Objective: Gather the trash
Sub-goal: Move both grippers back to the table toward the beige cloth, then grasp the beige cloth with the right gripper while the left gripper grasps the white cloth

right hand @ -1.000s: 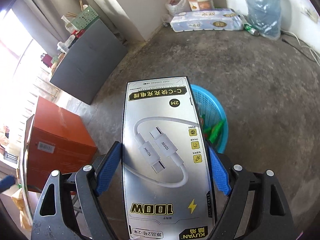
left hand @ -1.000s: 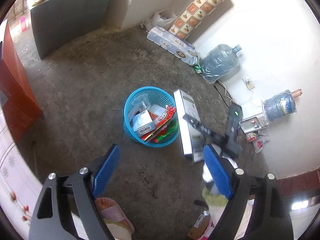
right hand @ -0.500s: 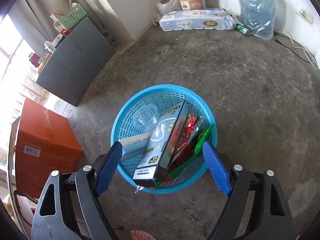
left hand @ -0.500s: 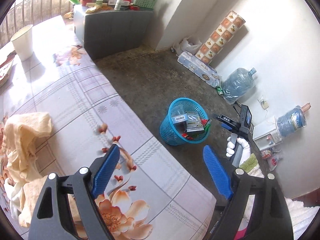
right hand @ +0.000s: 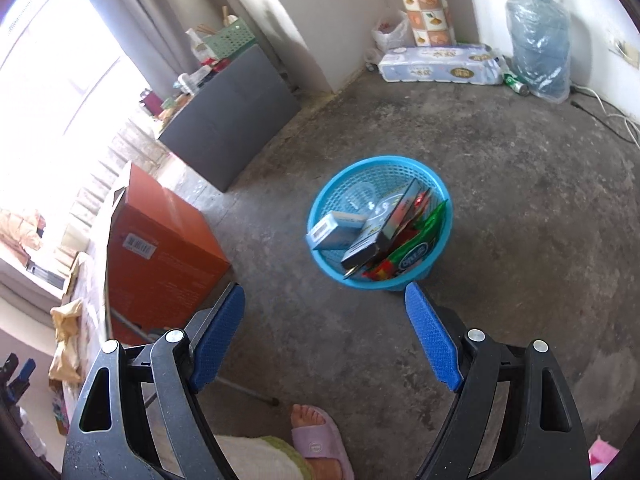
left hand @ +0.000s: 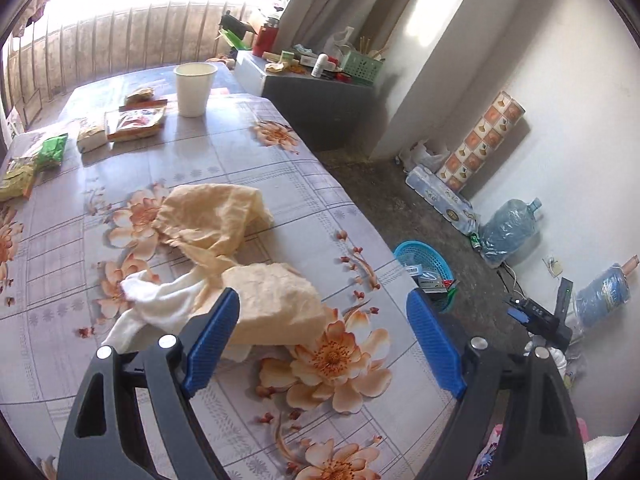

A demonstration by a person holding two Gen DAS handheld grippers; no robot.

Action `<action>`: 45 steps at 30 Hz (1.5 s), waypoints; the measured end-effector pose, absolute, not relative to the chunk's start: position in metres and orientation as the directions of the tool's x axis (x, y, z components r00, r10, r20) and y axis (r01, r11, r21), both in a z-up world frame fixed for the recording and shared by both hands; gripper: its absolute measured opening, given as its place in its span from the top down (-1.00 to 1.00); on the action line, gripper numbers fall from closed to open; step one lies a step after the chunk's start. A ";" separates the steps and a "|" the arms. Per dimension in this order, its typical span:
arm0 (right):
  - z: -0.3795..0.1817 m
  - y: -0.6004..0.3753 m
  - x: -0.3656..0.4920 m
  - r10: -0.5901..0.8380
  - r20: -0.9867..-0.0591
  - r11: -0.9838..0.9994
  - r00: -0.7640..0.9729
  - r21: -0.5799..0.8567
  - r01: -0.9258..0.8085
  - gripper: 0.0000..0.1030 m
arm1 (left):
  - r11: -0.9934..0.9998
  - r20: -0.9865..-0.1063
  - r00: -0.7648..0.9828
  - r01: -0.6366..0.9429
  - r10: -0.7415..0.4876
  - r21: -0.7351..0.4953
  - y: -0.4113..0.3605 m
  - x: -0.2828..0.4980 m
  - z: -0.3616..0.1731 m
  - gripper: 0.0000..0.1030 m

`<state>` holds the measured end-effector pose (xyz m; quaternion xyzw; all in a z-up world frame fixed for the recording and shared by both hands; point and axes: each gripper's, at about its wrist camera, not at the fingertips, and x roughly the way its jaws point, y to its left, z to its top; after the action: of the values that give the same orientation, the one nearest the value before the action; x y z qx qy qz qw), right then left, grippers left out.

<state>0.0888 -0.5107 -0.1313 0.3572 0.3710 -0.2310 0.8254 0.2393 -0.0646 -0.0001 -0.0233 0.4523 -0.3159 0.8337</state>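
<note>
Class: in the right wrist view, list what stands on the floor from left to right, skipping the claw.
orange box → grey cabinet → blue basket → toilet-roll pack → wrapped water jug

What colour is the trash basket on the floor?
The trash basket is light blue plastic mesh; the right wrist view shows it best.

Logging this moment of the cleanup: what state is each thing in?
Left gripper: open, empty, over the table.
Right gripper: open, empty, above the floor.
Blue basket: upright on the floor, partly filled.
Cable box: in the basket, lying tilted.
Paper cup: upright on the table.
Crumpled paper: on the table, not yet collected.
Snack packet: lying flat on the table.
</note>
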 end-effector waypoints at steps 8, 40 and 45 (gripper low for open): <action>-0.061 -0.436 0.135 0.017 -0.699 0.801 0.715 0.437 0.408 -0.53 | 0.862 -0.739 0.461 0.381 -0.492 -0.336 0.012 0.227 -0.021 -0.62; -0.106 -0.183 0.441 0.286 -0.864 0.954 0.415 0.297 -0.039 0.27 | 0.850 -0.803 0.382 0.453 -0.458 -0.269 0.004 0.310 -0.079 0.01; -0.093 -0.209 0.417 0.358 -0.809 0.917 0.465 0.398 -0.015 0.92 | 0.835 -0.782 0.377 0.455 -0.496 -0.310 0.007 0.309 -0.076 0.02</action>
<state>0.4168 -0.2086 -0.0930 0.1701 0.5049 0.1112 0.8389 0.3088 0.0070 -0.0762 -0.0216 0.4791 -0.2865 0.8294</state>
